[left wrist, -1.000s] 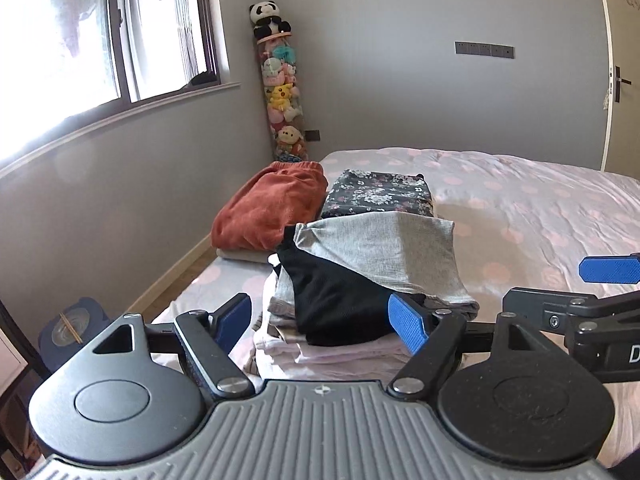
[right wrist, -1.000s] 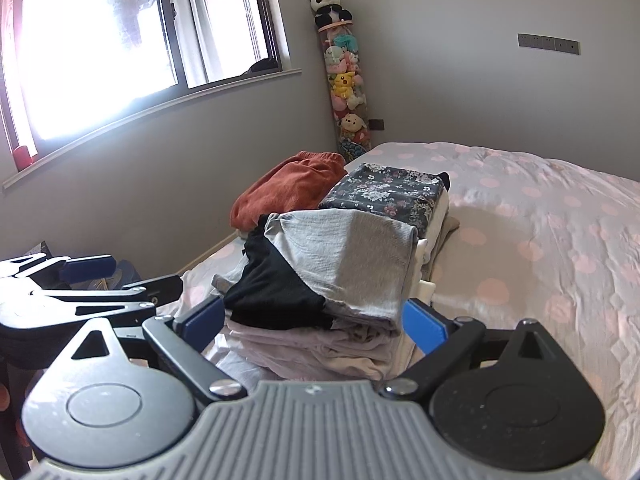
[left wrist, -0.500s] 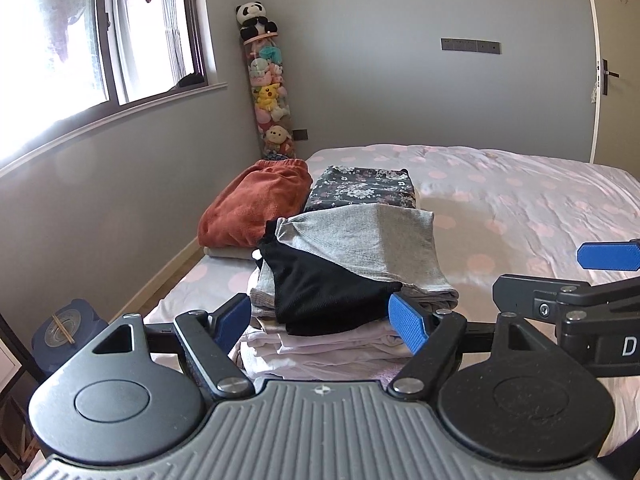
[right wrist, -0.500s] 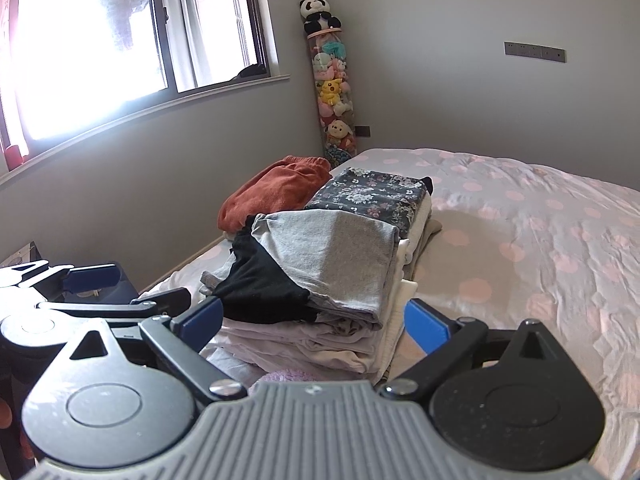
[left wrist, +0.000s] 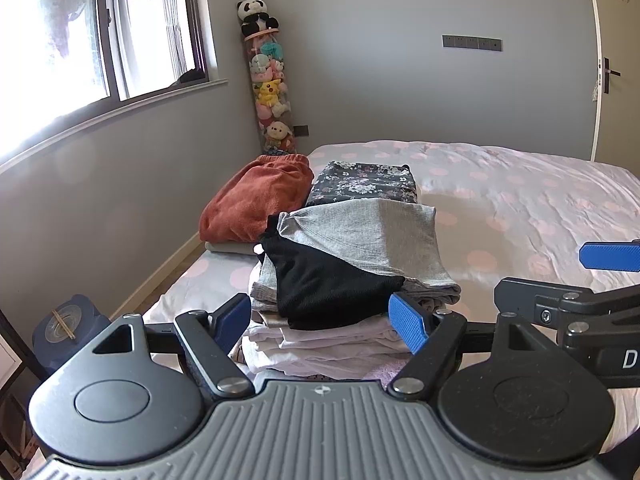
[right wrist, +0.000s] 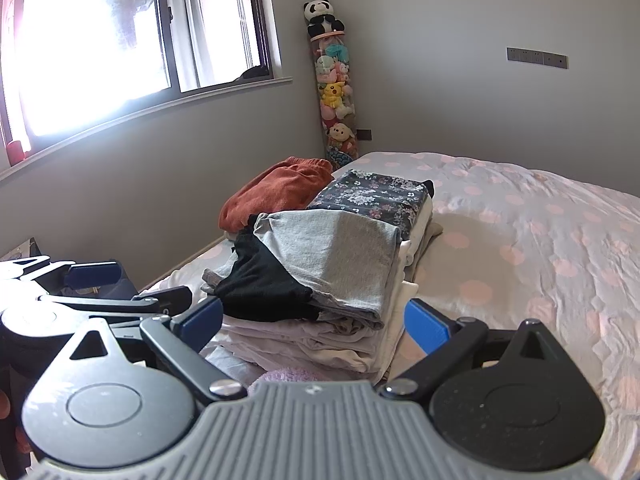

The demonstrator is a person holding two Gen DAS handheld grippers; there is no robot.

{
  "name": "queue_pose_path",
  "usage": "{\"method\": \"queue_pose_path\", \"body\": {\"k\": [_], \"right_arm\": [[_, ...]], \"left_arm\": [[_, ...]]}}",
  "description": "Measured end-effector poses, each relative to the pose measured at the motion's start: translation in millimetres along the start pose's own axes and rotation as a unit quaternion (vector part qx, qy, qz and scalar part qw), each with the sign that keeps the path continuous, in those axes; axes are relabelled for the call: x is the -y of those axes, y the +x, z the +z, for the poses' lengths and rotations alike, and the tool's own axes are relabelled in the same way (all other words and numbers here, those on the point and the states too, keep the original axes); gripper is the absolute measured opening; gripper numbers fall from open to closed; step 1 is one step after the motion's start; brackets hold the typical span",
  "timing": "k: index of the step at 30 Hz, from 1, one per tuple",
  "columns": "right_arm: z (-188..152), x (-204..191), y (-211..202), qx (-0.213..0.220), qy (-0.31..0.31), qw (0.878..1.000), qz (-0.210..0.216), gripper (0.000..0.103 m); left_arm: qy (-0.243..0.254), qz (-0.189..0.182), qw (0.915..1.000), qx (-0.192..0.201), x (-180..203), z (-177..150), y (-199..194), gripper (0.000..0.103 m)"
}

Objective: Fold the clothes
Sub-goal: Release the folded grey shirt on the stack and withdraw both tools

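A stack of folded clothes point(left wrist: 332, 332) sits at the near left of the bed, topped by a grey top point(left wrist: 368, 236) and a black garment point(left wrist: 324, 288); it also shows in the right wrist view point(right wrist: 320, 320). Behind it lie a dark floral folded piece point(left wrist: 364, 184) and a rust-orange garment point(left wrist: 256, 200). My left gripper point(left wrist: 320, 320) is open and empty just in front of the stack. My right gripper point(right wrist: 316, 320) is open and empty, also in front of the stack, and shows at the right of the left wrist view point(left wrist: 580, 292).
The bed point(left wrist: 520, 208) has a pale cover with pink dots. A grey wall and window run along the left. A tall tube of plush toys point(left wrist: 268, 92) stands in the corner. A blue object point(left wrist: 68, 324) lies on the floor at left.
Both grippers have drawn back from the stack and risen a little; the clothes look farther away. Both stay open and empty.
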State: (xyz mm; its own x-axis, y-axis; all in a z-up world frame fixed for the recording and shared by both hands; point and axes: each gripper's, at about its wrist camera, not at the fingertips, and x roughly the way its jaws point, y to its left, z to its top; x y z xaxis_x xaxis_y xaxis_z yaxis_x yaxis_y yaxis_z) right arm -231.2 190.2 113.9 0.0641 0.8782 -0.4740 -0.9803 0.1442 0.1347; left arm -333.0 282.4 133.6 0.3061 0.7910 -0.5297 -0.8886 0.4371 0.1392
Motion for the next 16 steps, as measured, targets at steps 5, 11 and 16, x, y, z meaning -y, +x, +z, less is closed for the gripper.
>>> {"method": "queue_pose_path", "body": {"k": [5,11,16], "right_arm": [[-1.0,0.0,0.0,0.000,0.000,1.000,0.001,0.098],[-2.4,-1.2,0.4,-0.001,-0.004,1.000,-0.002,0.099],[-3.4,-2.1,1.2,-0.001,-0.006,1.000,-0.003,0.099]], "left_arm": [[0.000,-0.003,1.0000,-0.001,-0.3,-0.8,-0.5,0.075],[0.001,-0.003,1.0000,-0.003,0.3,-2.2,0.8,0.075],[-0.001,-0.002,1.0000,-0.002,-0.3,-3.2,0.7,0.075]]}}
